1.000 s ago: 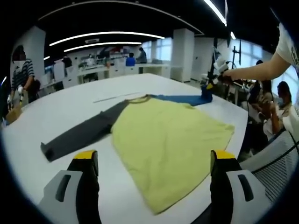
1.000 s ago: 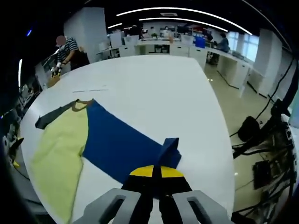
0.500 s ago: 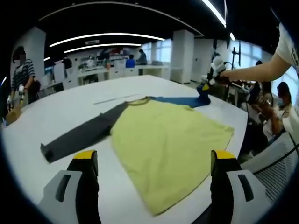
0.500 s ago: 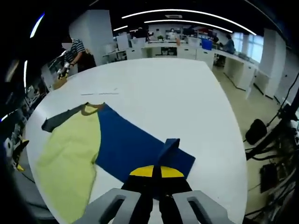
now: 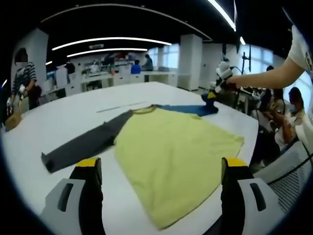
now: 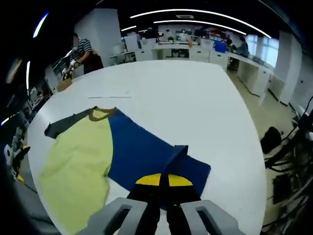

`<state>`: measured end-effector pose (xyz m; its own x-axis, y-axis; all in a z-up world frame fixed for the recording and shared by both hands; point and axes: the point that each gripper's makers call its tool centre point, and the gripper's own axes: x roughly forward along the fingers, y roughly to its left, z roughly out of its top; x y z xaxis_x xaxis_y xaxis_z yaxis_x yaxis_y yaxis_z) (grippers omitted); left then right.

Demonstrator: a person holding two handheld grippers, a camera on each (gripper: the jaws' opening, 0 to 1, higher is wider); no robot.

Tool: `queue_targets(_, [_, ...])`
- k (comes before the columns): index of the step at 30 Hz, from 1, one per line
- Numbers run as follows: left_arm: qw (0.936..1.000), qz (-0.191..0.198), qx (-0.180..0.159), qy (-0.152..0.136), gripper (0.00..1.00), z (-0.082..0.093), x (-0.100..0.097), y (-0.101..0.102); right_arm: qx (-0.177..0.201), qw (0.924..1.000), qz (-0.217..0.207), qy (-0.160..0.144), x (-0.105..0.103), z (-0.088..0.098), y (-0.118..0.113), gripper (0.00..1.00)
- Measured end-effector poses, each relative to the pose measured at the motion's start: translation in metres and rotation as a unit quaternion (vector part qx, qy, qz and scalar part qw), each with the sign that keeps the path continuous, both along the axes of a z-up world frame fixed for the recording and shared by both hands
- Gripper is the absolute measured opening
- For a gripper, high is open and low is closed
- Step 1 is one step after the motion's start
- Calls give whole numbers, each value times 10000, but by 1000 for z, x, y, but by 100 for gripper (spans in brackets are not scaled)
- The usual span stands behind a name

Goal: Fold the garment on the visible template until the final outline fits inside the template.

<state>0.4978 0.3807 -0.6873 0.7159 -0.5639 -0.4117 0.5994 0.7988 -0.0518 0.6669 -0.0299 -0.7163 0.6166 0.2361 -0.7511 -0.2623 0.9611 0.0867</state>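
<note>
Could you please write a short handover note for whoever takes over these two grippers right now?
Right gripper: shut on the cuff of the blue sleeve, lifted slightly off the white table.
Left gripper: open, holding nothing, facing the shirt's hem.
Shirt: yellow body lies flat on the table; grey sleeve is stretched straight out, unfolded.
Done: blue cuff gripped.
Left: probably fold the blue sleeve over the body, then the grey sleeve, then the body. I cannot make out a template outline.

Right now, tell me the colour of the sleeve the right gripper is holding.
Blue. The sleeve pinched in the right gripper shows best in the right gripper view.
</note>
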Motion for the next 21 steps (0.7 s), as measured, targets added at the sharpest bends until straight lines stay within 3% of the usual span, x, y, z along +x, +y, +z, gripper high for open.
queue_targets(21, [9999,17,-118,85,97,0,-4,-2,120,9996,258,-47,10,0,49,0])
